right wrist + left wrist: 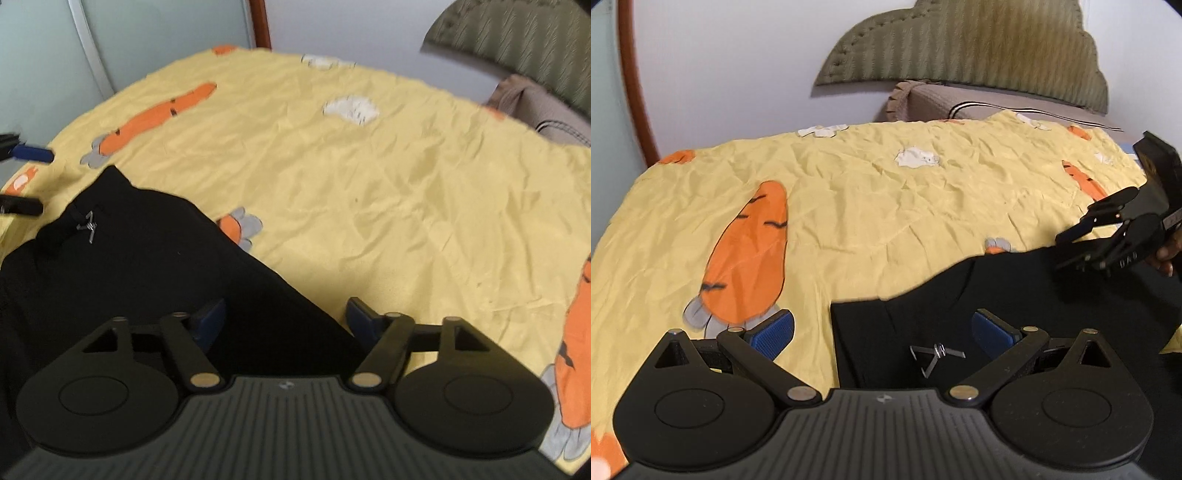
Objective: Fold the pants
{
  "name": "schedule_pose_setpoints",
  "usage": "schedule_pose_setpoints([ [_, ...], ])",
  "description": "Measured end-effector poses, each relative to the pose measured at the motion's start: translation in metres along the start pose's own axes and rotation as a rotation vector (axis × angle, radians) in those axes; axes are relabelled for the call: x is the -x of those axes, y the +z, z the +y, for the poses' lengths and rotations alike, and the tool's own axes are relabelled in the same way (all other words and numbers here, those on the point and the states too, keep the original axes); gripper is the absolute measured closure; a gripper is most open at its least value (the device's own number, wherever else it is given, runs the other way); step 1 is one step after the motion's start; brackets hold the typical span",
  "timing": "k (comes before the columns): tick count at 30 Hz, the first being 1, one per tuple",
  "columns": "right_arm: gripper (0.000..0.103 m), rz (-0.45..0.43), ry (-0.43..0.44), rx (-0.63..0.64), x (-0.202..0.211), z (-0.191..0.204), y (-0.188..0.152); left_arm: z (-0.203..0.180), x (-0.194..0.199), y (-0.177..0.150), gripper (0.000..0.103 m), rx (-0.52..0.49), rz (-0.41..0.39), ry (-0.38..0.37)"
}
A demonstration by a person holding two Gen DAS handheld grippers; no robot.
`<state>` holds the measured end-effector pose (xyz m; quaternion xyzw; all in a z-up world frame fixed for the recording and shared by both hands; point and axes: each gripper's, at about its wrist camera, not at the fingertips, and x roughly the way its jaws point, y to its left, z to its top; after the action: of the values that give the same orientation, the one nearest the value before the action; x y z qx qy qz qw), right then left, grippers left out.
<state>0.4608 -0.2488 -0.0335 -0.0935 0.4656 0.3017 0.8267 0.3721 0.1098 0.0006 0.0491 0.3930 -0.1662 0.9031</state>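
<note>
The left tool is spread wide, its blue pads well apart and gripping nothing. One pad hangs over the yellow bedsheet, the other over the black pants, so the tool straddles a straight edge of the garment near a corner. Between the pads, on the cloth, lies a small metal clasp, which suggests this end is the waistband, though the dark fabric hides most seams.

The right tool is also open wide, with nothing between its fingers. It sits low over the far edge of the pants, one finger above the black cloth and the other above the sheet. In the left wrist view the same tool appears at the right, just above the upper edge of the garment, with part of the person's hand behind it.

The pants lie on the bed at its near side, spread in a broad dark mass with a diagonal outer edge. The bedsheet, printed with carrots and rabbits, runs bare beyond them to a pillow at the headboard.

As a judgement: the folding looks early or in between steps. The garment lies fairly flat, but no neat stacked fold is visible, and how many layers there are cannot be told. Both tools appear placed to pinch an edge each; grasping, lifting over and smoothing remain.
</note>
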Motion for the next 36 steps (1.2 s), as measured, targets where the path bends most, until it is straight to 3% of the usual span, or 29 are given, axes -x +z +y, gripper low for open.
schedule_pose_setpoints([
  [4, 0.034, 0.037, 0.027, 0.044, -0.009, -0.002, 0.001, 0.006, -0.022, 0.010, 0.000, -0.027, 0.028, -0.029],
  [6, 0.041, 0.042, 0.033, 0.070, -0.009, 0.001, 0.001, 0.005, -0.032, 0.013, 0.000, -0.051, 0.044, -0.041],
  [9, 0.060, 0.042, 0.035, 0.115, -0.006, 0.008, 0.001, -0.002, -0.047, 0.015, 0.000, -0.126, 0.070, -0.057],
  [13, 0.087, 0.037, -0.026, 0.195, 0.001, 0.022, -0.003, -0.017, -0.063, 0.014, 0.000, -0.244, 0.109, -0.083],
  [16, 0.095, 0.032, -0.098, 0.277, 0.003, 0.036, -0.009, -0.023, -0.072, 0.012, 0.002, -0.286, 0.143, -0.087],
  [18, 0.096, 0.020, -0.148, 0.338, 0.006, 0.047, -0.014, -0.027, -0.076, 0.012, 0.010, -0.308, 0.157, -0.082],
  [19, 0.097, 0.016, -0.170, 0.366, 0.007, 0.052, -0.017, -0.028, -0.075, 0.013, 0.020, -0.308, 0.153, -0.082],
  [21, 0.098, 0.002, -0.214, 0.417, 0.009, 0.062, -0.022, -0.028, -0.071, 0.017, 0.045, -0.282, 0.142, -0.080],
  [22, 0.098, -0.008, -0.235, 0.432, 0.010, 0.066, -0.023, -0.029, -0.068, 0.018, 0.072, -0.272, 0.129, -0.051],
  [23, 0.098, -0.023, -0.252, 0.442, 0.013, 0.069, -0.025, -0.030, -0.067, 0.019, 0.083, -0.274, 0.124, -0.014],
  [28, 0.099, -0.117, -0.315, 0.461, 0.034, 0.083, -0.036, -0.032, -0.061, 0.012, 0.092, -0.274, 0.135, -0.010],
  [33, 0.099, -0.180, -0.372, 0.527, 0.049, 0.111, -0.055, -0.049, -0.034, -0.001, 0.092, -0.334, 0.078, -0.008],
  [36, 0.099, -0.209, -0.420, 0.587, 0.058, 0.134, -0.073, -0.049, -0.014, -0.007, 0.089, -0.278, 0.035, -0.027],
])
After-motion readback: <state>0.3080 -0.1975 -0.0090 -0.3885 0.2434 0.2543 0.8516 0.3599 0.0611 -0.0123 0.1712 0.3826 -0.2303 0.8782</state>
